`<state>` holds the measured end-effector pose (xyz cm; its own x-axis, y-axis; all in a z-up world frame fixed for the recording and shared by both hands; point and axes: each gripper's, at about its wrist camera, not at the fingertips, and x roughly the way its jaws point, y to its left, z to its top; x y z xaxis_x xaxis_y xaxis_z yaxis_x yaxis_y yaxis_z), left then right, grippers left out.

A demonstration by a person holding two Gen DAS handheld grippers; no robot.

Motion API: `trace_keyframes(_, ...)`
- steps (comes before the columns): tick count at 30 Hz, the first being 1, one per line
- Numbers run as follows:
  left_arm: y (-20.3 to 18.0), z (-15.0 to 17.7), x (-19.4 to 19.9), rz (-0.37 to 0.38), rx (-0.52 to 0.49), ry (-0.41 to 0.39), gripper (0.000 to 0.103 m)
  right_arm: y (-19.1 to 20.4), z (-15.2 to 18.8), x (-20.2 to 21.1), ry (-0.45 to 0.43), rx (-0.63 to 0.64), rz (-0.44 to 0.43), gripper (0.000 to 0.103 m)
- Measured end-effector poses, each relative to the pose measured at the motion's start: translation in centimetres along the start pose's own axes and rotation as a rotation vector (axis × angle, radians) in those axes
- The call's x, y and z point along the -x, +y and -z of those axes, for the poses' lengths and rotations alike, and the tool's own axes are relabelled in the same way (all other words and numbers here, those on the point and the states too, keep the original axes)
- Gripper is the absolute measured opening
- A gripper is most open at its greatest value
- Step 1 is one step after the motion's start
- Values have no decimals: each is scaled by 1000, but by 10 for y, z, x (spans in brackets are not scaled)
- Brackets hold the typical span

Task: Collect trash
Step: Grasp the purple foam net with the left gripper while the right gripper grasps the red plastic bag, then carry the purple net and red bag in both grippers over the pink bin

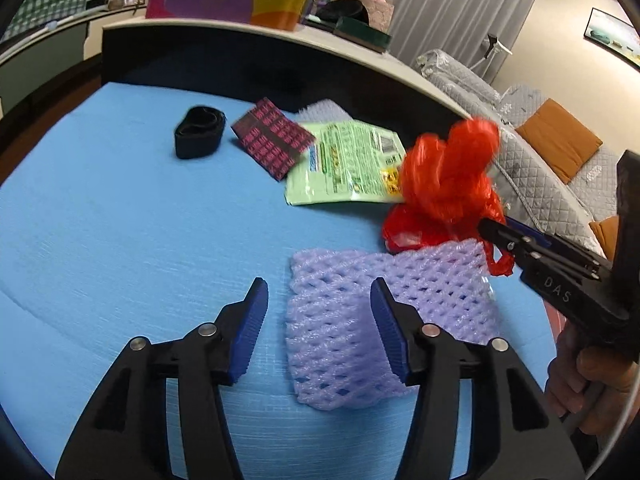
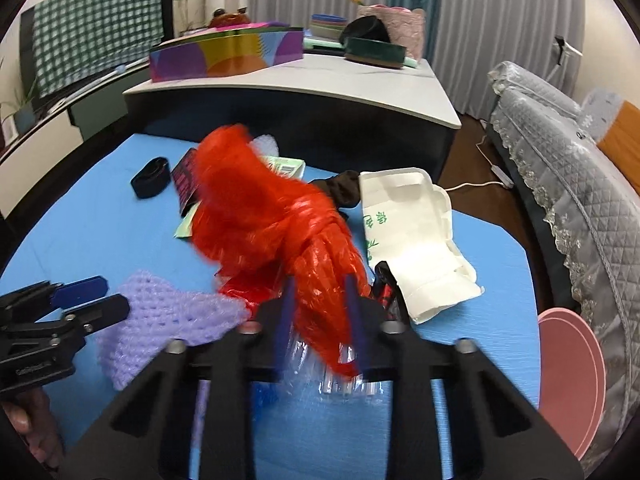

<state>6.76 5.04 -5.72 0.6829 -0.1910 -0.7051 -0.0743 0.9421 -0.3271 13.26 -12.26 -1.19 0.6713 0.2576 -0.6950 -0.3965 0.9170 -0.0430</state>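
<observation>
**Collection barely begun**

Red bag [image 2: 276, 216] clamped in right gripper [image 2: 320, 316] fingers, lifted over blue bench [image 1: 120, 208]. Left gripper [image 1: 318, 328] wide, empty, above purple net [image 1: 384, 320]. Uncollected: green packet [image 1: 344, 164], white box [image 2: 416, 236], black band [image 1: 198, 131] (bin unseen).

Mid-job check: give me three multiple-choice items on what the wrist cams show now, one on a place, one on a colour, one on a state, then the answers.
1. Where does the purple foam net lie?
A. on the grey sofa
B. on the blue table top, in front of the left gripper
C. inside the white box

2. What colour is the plastic bag between the right gripper's jaws?
A. red
B. green
C. black

3. How do the left gripper's jaws stand?
A. shut on the foam net
B. shut on the green packet
C. open, holding nothing

Answers: B, the net rests on the blue table top ahead of the left gripper. A, the right gripper grips the red bag. C, the jaws are spread apart.
</observation>
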Motion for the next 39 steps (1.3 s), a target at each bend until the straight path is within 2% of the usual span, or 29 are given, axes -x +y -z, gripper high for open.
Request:
trace_keyframes(2, -1, 2, -3, 5, -2, 15, 53, 0, 0, 5, -7, 5, -7, 9)
trace_keyframes(8, -9, 3, -6, 17, -22, 25, 49, -9, -1, 24, -45, -13, -15, 7)
trace_keyframes(13, -18, 3, -3, 27, -54, 17, 31, -21, 1, 45, -77, -45, -9, 7)
trace_keyframes(18, -29, 3, 2, 31, -101, -1, 4, -35, 5, 64, -102, -78, 7, 7)
trace_keyframes(30, -73, -5, 53, 97, -239, -186, 2, -71, 21, 116, -158, -163, 79, 7)
trace_keyframes(39, -107, -12, 81, 151, -294, -259, 2, -102, 39, 151, -176, -233, 146, 7)
